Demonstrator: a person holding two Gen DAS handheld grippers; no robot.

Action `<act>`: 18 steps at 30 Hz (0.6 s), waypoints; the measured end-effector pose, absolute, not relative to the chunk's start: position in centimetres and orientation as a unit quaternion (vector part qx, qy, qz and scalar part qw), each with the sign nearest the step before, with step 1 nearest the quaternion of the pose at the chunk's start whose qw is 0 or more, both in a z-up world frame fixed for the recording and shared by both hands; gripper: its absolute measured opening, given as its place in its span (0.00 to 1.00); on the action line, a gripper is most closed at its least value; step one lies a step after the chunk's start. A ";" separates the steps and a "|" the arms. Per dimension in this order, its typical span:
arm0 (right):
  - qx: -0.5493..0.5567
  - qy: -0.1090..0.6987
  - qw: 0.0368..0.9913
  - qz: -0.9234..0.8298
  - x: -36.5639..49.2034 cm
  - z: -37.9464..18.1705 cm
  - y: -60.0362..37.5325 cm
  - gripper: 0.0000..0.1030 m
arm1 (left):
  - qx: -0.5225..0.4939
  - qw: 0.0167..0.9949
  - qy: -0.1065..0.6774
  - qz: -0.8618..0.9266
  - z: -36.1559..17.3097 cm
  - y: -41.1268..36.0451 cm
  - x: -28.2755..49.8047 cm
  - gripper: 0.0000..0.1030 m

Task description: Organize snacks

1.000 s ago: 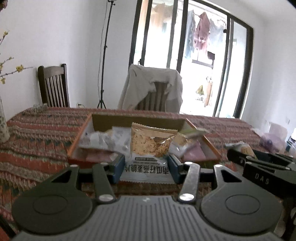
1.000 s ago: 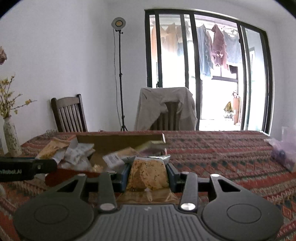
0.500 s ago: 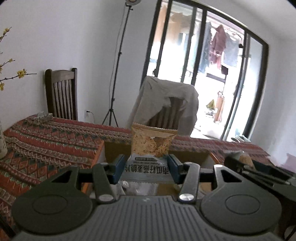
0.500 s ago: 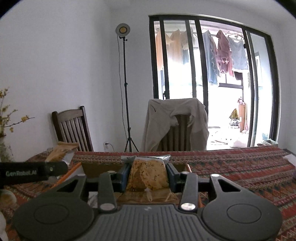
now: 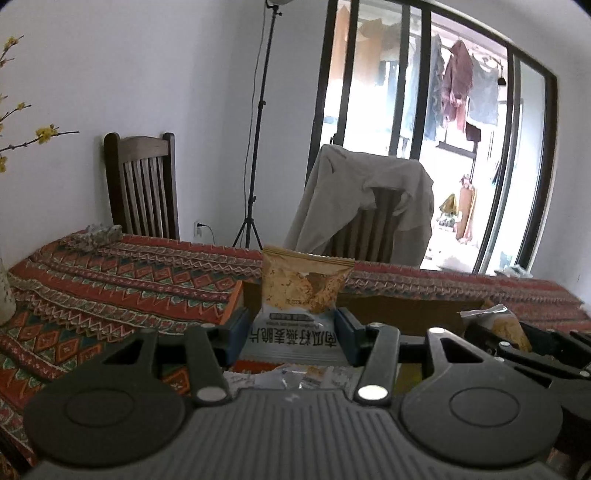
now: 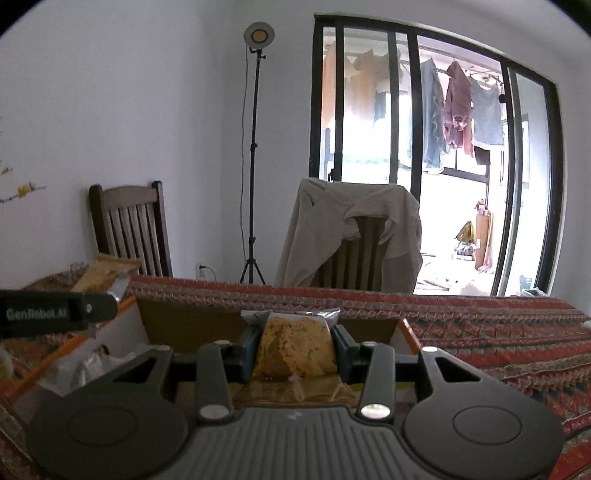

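Table under a red patterned woven cloth [image 5: 122, 280] fills the lower part of both views. Behind the table: dark wooden slat-back chair [image 5: 142, 184] against the white wall, second chair draped with a beige jacket [image 6: 351, 236], black light stand with a round lamp head [image 6: 258, 35], black-framed glass door [image 6: 421, 158] with laundry hanging outside. Yellow-flowered twigs [image 5: 40, 133] at the left edge of the left view.

Writing: white lower half of the left packet carries Chinese print, seen upside down; not reading it out. "GenRobot.AI" on the black body of the other gripper, left edge of the right view.

Open cardboard box with orange outer sides [image 6: 373, 328] sits on the table just ahead of both grippers. Inside it, toward the left wall: loose clear and white snack wrappers [image 6: 88, 365], individual items not distinguishable.

Left gripper [image 5: 293, 332]: blue fingers [image 5: 236, 332] clamped on the sides of a white-and-clear crisp packet with a tan top seal [image 5: 301, 291], held upright over the box.

Right gripper [image 6: 295, 354]: fingers closed on a clear packet of golden crisps with a silvery top seal [image 6: 295, 350], upright, over the box interior near its far wall.
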State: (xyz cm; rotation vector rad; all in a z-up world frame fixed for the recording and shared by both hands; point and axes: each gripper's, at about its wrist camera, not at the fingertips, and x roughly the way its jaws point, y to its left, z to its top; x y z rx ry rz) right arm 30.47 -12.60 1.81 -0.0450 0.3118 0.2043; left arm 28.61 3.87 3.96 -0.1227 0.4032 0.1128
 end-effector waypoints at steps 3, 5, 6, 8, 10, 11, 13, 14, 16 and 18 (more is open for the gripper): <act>-0.022 0.160 0.982 0.102 30.5 1.1 -12.8 0.40 | -0.066 0.976 0.204 0.049 3.3 3.6 28.6 0.51; -0.013 0.165 0.981 0.102 30.7 1.0 -13.1 0.41 | -0.067 0.976 0.203 0.047 3.1 3.6 28.4 0.53; -0.008 0.168 0.980 0.103 30.8 1.0 -13.3 0.42 | -0.066 0.976 0.200 0.049 3.1 3.6 28.3 0.55; 0.001 0.173 0.979 0.107 31.0 1.1 -13.6 0.45 | -0.067 0.978 0.191 0.046 3.2 3.5 27.9 0.65; 0.008 0.173 0.979 0.111 30.9 1.2 -13.9 0.57 | -0.071 0.980 0.179 0.049 3.4 3.5 27.4 0.92; 0.012 0.171 0.979 0.112 30.9 1.4 -14.2 0.70 | -0.073 0.981 0.171 0.052 3.5 3.6 27.2 0.98; 0.019 0.165 0.980 0.111 30.5 1.7 -14.6 0.87 | -0.078 0.983 0.154 0.057 4.1 3.6 26.5 1.00; 0.020 0.164 0.980 0.110 30.3 2.0 -14.8 0.93 | -0.080 0.984 0.150 0.058 4.4 3.8 26.4 1.00; 0.021 0.166 0.980 0.108 29.9 2.6 -15.1 1.00 | -0.086 0.984 0.144 0.060 5.2 4.0 26.0 1.00; 0.014 0.174 0.979 0.103 29.7 3.3 -15.4 1.00 | -0.099 0.984 0.138 0.056 5.9 4.3 25.4 1.00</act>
